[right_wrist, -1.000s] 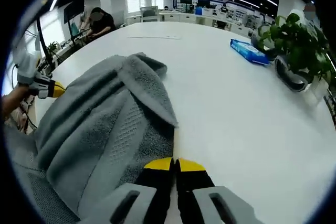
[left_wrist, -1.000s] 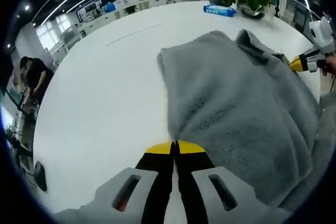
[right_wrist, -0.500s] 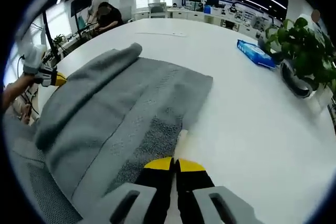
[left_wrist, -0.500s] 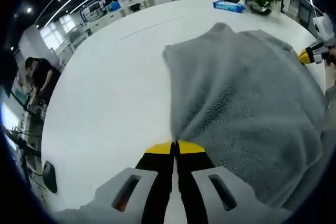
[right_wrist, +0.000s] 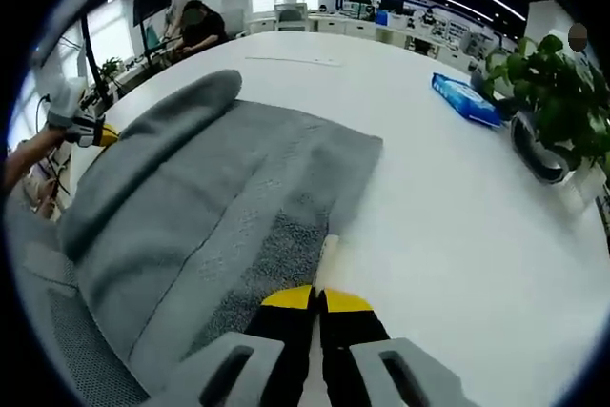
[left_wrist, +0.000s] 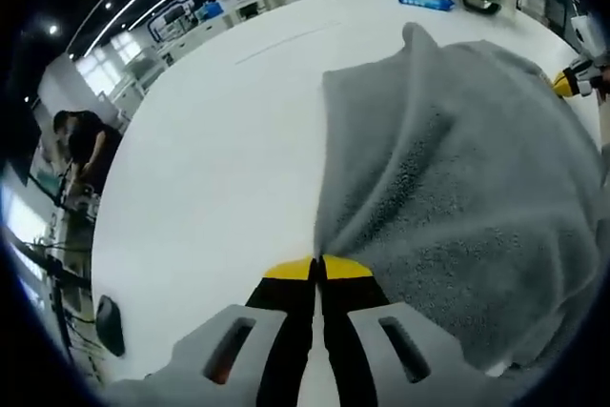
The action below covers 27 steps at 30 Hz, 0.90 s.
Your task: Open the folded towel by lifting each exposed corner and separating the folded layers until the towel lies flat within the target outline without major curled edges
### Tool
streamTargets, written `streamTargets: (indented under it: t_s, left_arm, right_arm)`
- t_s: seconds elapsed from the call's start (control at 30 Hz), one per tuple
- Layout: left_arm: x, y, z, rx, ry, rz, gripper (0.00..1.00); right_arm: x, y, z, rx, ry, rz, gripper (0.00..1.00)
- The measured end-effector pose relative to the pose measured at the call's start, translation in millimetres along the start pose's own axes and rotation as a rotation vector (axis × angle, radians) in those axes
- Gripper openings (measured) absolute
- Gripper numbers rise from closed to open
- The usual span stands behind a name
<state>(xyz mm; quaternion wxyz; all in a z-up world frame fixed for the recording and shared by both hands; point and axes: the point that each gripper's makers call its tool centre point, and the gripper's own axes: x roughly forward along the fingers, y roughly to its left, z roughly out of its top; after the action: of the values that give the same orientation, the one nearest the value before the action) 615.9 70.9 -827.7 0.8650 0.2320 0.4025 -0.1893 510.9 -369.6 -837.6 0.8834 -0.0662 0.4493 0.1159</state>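
A grey towel [left_wrist: 457, 169] hangs stretched above the white table [left_wrist: 210, 159], held at two near corners. My left gripper [left_wrist: 318, 264] is shut on one corner, with the cloth rising to a raised fold [left_wrist: 415, 40] at the far edge. In the right gripper view the same towel [right_wrist: 219, 197] spreads to the left, and my right gripper [right_wrist: 318, 293] is shut on its corner. The right gripper's yellow tip [left_wrist: 567, 83] shows at the left gripper view's right edge. The left gripper [right_wrist: 86, 131], held by a hand, shows at the right gripper view's left edge.
A blue pack [right_wrist: 462, 97] and a potted plant [right_wrist: 553, 92] stand on the table to the right. A thin line [right_wrist: 286, 60] is marked on the far tabletop. A person [right_wrist: 195, 26] sits at a desk beyond the table. A mesh chair [right_wrist: 67, 350] is near left.
The bunched upper layer has fallen open, so the towel now spreads wider and smoother. Both grippers have kept their hold on the corners and lifted slightly.
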Motion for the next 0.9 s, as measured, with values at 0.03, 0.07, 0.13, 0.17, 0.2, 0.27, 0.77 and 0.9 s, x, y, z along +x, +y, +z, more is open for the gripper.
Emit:
streamTargets:
  t_s: [0.03, 0.07, 0.13, 0.17, 0.2, 0.27, 0.77, 0.9]
  left_arm:
    - [-0.4, 3.0, -1.5, -0.002, 0.002, 0.004, 0.01]
    - [-0.4, 5.0, -2.5, -0.003, 0.004, 0.007, 0.01]
    - [-0.6, 10.2, -5.0, -0.003, 0.007, 0.015, 0.01]
    - [-0.8, 13.1, -6.2, -0.004, 0.009, 0.019, 0.01]
    - [-1.3, 14.9, -7.2, -0.009, 0.009, 0.020, 0.01]
    - [-2.8, 16.0, -8.1, -0.024, 0.009, 0.018, 0.01]
    - [-11.1, 31.4, -19.7, -0.011, 0.034, 0.051, 0.01]
    - [-13.2, 36.9, -25.0, -0.027, 0.042, 0.056, 0.01]
  right_arm:
    - [-0.3, -1.9, -0.4, 0.001, 0.001, -0.002, 0.00]
    - [-0.4, -3.3, -0.6, 0.001, 0.001, -0.002, 0.00]
    - [-0.7, -7.9, -1.3, 0.001, 0.003, -0.007, 0.00]
    - [-1.6, -9.9, -2.0, 0.002, 0.004, -0.010, 0.00]
    - [-2.0, -12.1, -2.5, 0.006, 0.005, -0.010, 0.00]
    - [-2.5, -15.8, -3.2, 0.015, 0.006, -0.011, 0.00]
    - [-12.0, -52.1, -15.0, 0.052, 0.019, -0.065, 0.00]
    - [-14.1, -60.5, -18.7, 0.074, 0.017, -0.077, 0.00]
